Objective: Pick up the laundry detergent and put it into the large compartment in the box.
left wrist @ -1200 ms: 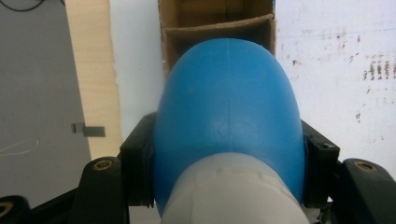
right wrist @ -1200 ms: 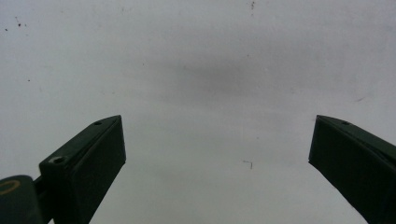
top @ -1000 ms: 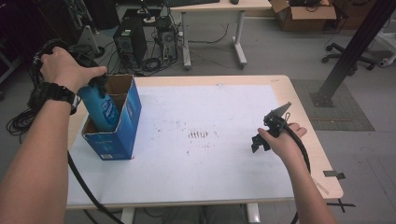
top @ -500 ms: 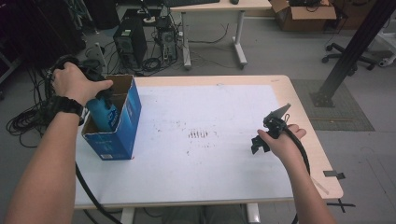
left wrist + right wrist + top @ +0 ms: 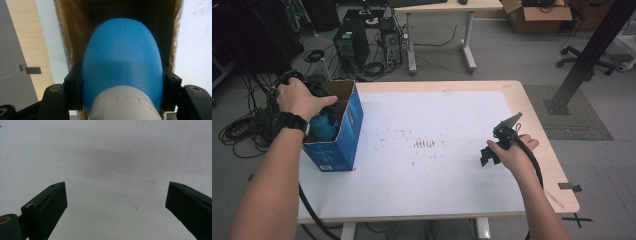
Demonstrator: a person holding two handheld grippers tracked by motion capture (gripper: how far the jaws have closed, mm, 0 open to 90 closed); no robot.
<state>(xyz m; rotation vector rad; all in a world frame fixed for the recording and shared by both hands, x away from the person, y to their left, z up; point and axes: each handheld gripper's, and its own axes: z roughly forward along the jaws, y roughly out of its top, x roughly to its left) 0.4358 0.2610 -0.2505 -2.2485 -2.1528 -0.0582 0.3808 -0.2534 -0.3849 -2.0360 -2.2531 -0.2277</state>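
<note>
White table carries a blue cardboard box at 9 o'clock; inside it, the left gripper pinches a blue bottle. At 3 o'clock, the right gripper is spread wide.

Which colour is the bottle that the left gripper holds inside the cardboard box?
Blue bottle, with a pale grey neck; the left gripper view shows it best.

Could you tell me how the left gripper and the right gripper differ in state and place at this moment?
The left gripper is shut on a blue bottle, while the right gripper is open with nothing between its jaws. The left gripper reaches down into the box at the table's edge, while the right gripper hangs over bare white tabletop. Both have black jaws and sit in a hand.
</note>
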